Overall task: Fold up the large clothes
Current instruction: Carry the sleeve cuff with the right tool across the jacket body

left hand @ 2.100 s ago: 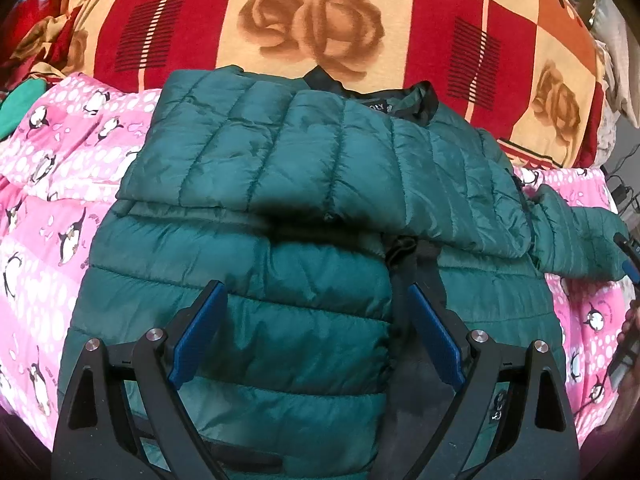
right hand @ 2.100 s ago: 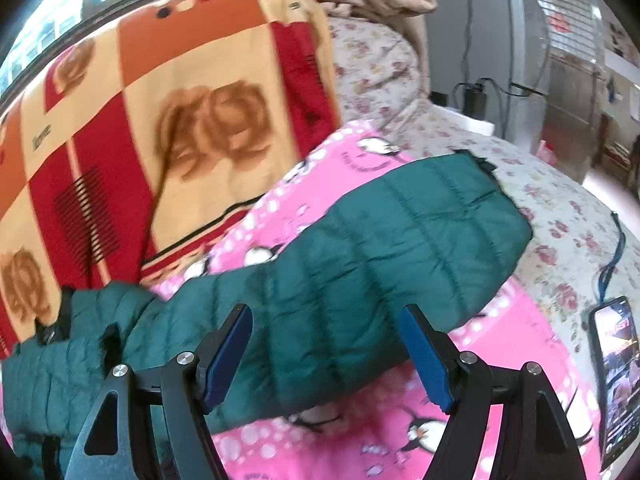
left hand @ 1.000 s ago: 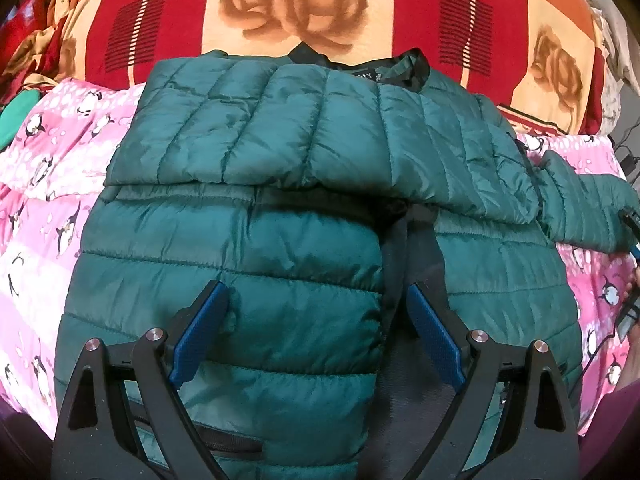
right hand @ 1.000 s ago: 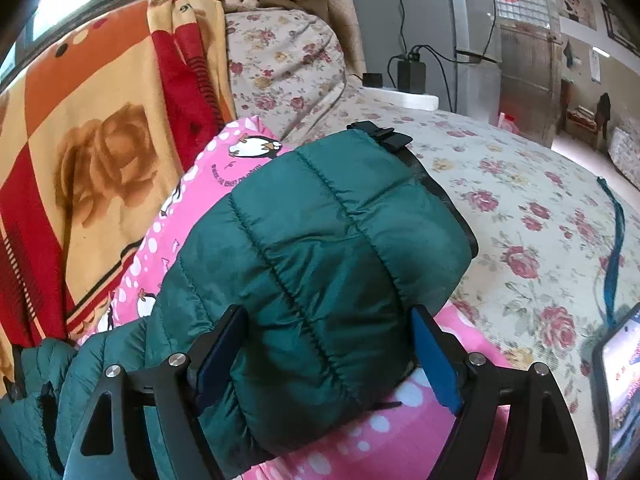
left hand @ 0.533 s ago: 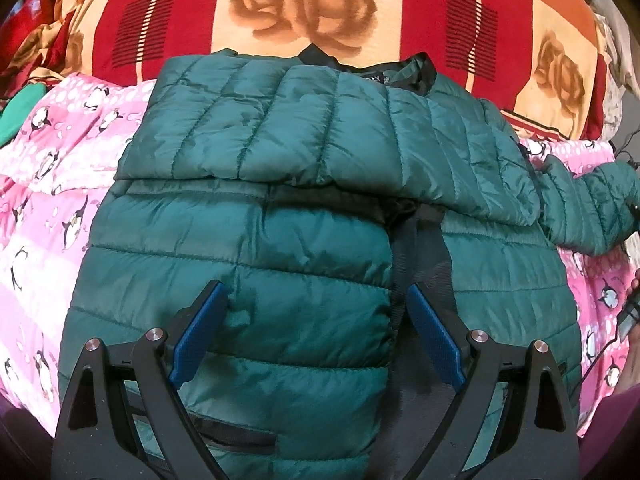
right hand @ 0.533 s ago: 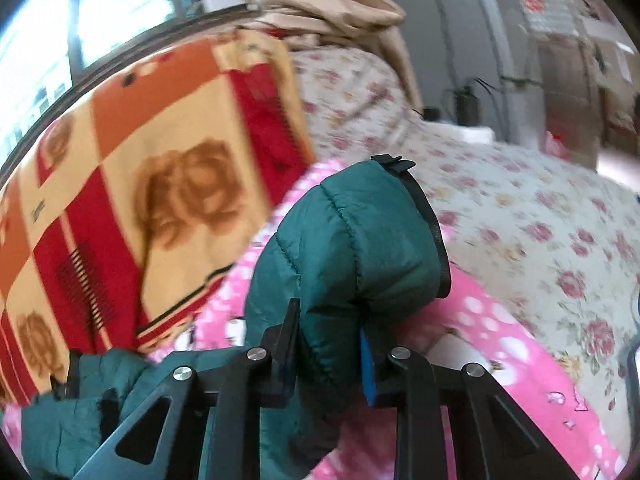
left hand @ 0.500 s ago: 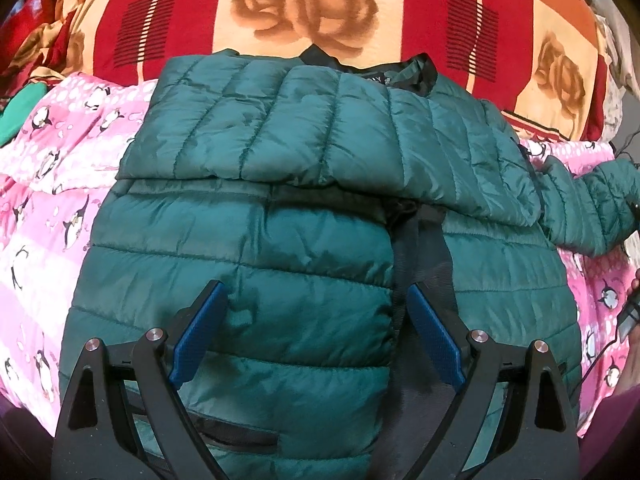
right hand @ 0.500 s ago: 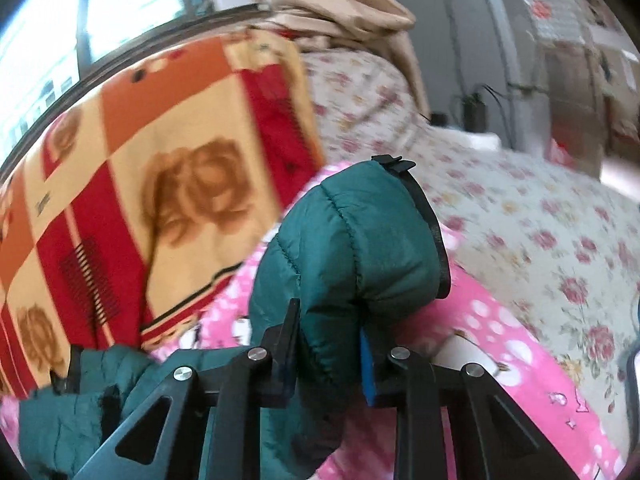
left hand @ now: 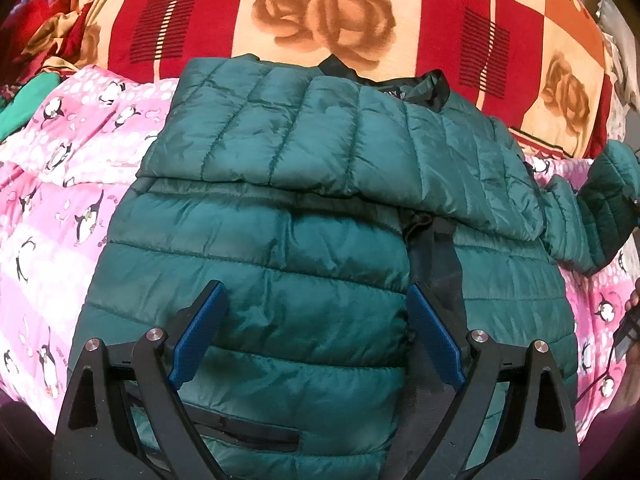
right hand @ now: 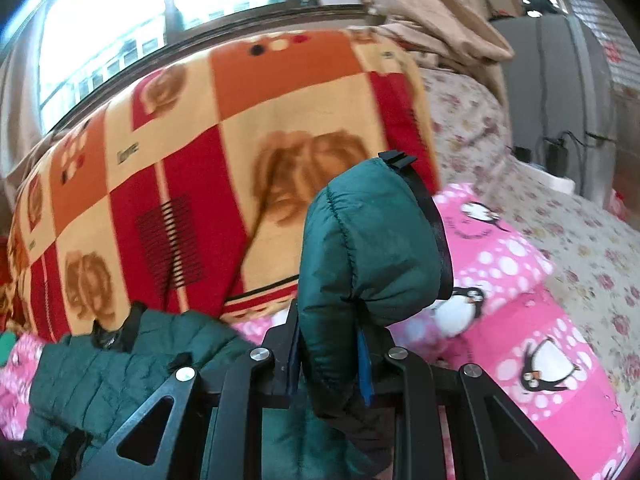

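Note:
A dark green quilted jacket [left hand: 288,208] lies on a pink penguin-print quilt [left hand: 60,184]. One sleeve is folded across its chest. My left gripper [left hand: 316,332] is open and hovers just above the jacket's lower front, holding nothing. My right gripper [right hand: 328,356] is shut on the other sleeve [right hand: 368,248] near its black-edged cuff and holds it lifted off the bed. That raised sleeve shows at the right edge of the left wrist view [left hand: 608,200]. The jacket's body shows at the lower left of the right wrist view [right hand: 120,364].
A red, orange and cream rose-print blanket [left hand: 320,12] is piled behind the jacket. A floral bedsheet [right hand: 580,240] lies to the right, with a charger and cables [right hand: 556,152] beyond it. A window [right hand: 160,8] is above. Crumpled clothes [left hand: 44,32] sit at the far left.
My right gripper has lifted the sleeve higher and swung it left toward the jacket's body. The left gripper has stayed open over the jacket, shifting only slightly.

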Demonstrator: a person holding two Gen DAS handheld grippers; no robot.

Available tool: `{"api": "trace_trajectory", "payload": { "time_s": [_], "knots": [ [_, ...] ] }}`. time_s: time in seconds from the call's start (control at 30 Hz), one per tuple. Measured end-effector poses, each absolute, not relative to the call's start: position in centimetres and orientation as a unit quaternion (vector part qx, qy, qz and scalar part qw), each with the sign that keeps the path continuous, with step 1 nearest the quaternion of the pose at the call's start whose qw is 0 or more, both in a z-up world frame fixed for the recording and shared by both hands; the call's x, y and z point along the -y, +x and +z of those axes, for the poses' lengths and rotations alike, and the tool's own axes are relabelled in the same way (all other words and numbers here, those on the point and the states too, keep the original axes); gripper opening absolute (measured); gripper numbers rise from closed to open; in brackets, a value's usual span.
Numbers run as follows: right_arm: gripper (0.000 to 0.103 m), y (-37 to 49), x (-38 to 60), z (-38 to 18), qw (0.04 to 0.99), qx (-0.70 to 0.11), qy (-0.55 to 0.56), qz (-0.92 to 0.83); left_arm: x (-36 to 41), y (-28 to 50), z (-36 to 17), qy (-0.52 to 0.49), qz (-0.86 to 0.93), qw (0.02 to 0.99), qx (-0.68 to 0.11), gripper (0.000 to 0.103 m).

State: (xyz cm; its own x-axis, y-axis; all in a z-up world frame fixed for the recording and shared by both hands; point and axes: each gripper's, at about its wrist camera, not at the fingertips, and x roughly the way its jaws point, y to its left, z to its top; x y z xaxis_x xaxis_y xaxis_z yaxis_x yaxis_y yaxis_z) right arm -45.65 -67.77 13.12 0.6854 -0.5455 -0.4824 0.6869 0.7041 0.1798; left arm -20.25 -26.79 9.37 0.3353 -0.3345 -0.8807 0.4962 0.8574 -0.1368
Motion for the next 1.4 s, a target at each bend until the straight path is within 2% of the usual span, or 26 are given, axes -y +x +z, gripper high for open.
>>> {"api": "trace_trajectory", "payload": {
  "time_s": [0.6,1.4],
  "knots": [
    [0.022,-38.7,59.6,12.6,0.927,-0.253,0.135,-0.242,25.0,-19.7,9.8,0.055,-0.248,0.819,-0.514,0.091],
    [0.021,-27.8,47.6,7.9,0.928,-0.337,0.092,-0.127,22.4,-17.5,10.2,0.008,-0.24,0.823,-0.515,0.091]
  ]
}}
